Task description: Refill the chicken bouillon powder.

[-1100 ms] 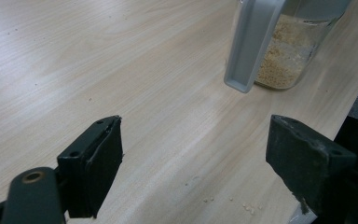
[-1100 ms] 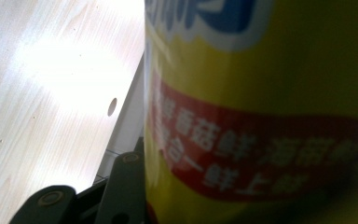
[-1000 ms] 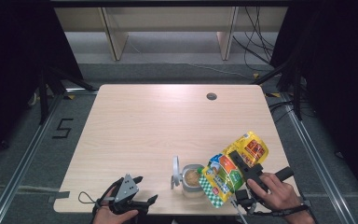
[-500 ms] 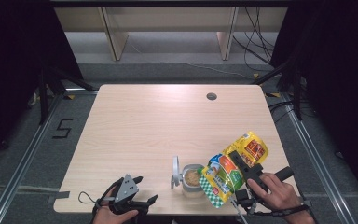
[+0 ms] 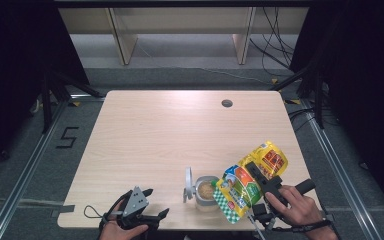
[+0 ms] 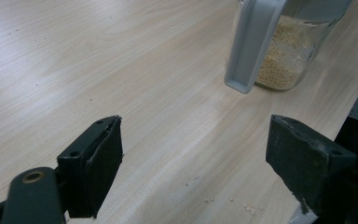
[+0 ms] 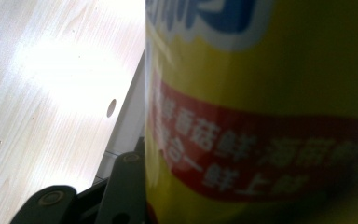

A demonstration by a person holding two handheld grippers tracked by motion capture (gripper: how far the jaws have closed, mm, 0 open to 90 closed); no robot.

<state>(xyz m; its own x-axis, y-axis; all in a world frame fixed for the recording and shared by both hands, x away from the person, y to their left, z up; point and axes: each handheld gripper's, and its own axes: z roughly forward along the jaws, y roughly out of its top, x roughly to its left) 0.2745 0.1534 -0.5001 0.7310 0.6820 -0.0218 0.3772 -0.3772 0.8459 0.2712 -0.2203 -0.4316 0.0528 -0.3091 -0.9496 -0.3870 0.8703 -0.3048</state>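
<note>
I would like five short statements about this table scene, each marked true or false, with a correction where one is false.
1. The right gripper holds a yellow and green food bag tilted over the jar. True.
2. The jar is empty. False: it holds pale grains, seen through its glass in the left gripper view.
3. The jar's grey lid is flipped open and stands at the jar's left side in the high view. True.
4. The left gripper is clamped on the jar. False: its jaws stand open above the wooden table, apart from the jar.
5. The bag lies flat on the table. False: it is lifted and tilted in the gripper.
</note>
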